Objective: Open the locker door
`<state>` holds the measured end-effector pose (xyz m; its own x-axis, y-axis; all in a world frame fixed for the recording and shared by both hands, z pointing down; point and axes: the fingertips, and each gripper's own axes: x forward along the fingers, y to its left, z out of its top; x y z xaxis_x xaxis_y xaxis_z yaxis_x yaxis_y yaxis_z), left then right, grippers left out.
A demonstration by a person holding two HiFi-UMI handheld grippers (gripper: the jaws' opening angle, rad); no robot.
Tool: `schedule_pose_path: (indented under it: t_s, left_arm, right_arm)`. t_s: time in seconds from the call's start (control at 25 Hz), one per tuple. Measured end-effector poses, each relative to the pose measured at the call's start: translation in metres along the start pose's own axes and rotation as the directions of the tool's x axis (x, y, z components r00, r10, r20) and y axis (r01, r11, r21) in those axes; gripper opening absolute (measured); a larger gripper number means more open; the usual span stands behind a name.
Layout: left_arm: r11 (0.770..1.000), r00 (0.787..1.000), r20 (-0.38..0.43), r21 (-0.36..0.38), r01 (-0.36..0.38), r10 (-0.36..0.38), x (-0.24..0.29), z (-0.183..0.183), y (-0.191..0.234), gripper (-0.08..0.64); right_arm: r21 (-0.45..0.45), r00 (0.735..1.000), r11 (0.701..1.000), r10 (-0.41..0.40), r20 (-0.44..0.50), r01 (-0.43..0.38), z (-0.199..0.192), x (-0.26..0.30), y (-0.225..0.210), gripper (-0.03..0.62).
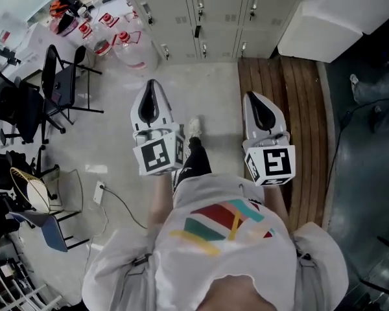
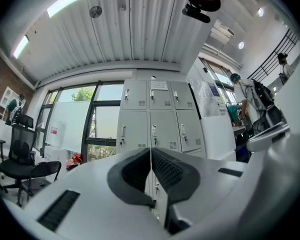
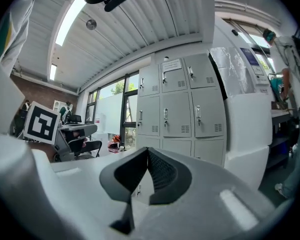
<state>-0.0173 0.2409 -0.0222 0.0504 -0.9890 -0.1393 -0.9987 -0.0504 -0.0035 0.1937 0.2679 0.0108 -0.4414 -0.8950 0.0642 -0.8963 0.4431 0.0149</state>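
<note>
Listing from the left: black office chair on the pale floor. Left gripper, jaws closed pad to pad with nothing between them, tips pointed toward the grey locker bank and well apart from it. Seen from the left gripper view, the bank stands straight beyond the closed tips, with every visible door shut. Right gripper, held over the wooden platform, jaws likewise pressed together and empty. From the right gripper view, the bank rises above and slightly right of the tips, untouched. White cabinet stands beside the lockers at far right.
</note>
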Motion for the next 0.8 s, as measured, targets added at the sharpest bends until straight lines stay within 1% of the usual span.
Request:
schedule_pose_path:
  t_s: [0.24,0.4,0.48,0.6,0.72,0.8]
  left_arm:
    - [0.997,0.997,0.027,0.032,0.070,-0.071,0.126,0.007,0.041,0.017]
    - [0.991,0.991,0.020,0.019,0.134,-0.135,0.210,0.006,0.067,0.017]
    - [0.985,0.985,0.032,0.025,0.169,-0.170,0.245,0.008,0.074,0.017]
    - [0.983,0.982,0.048,0.007,0.185,-0.185,0.283,0.007,0.084,0.017]
    - [0.983,0.981,0.058,-0.017,0.185,-0.184,0.306,0.006,0.090,0.017]
    - [0.980,0.978,0.061,-0.002,0.199,-0.199,0.313,0.006,0.086,0.017]
  right_arm:
    - [-0.011,0.999,1.000,0.003,0.051,-0.002,0.041,0.132,-0.006,0.005]
    - [-0.018,0.998,1.000,-0.005,0.067,0.006,0.063,0.217,-0.007,0.005]
    - [-0.022,0.997,1.000,-0.019,0.076,0.021,0.074,0.252,-0.010,0.005]
    - [-0.044,0.997,0.998,-0.037,0.068,0.040,0.082,0.289,-0.011,0.005]
    - [-0.038,0.998,0.999,-0.030,0.048,0.032,0.082,0.314,-0.012,0.005]
    - [-0.046,0.999,0.999,-0.027,0.033,0.028,0.078,0.325,-0.017,0.005]
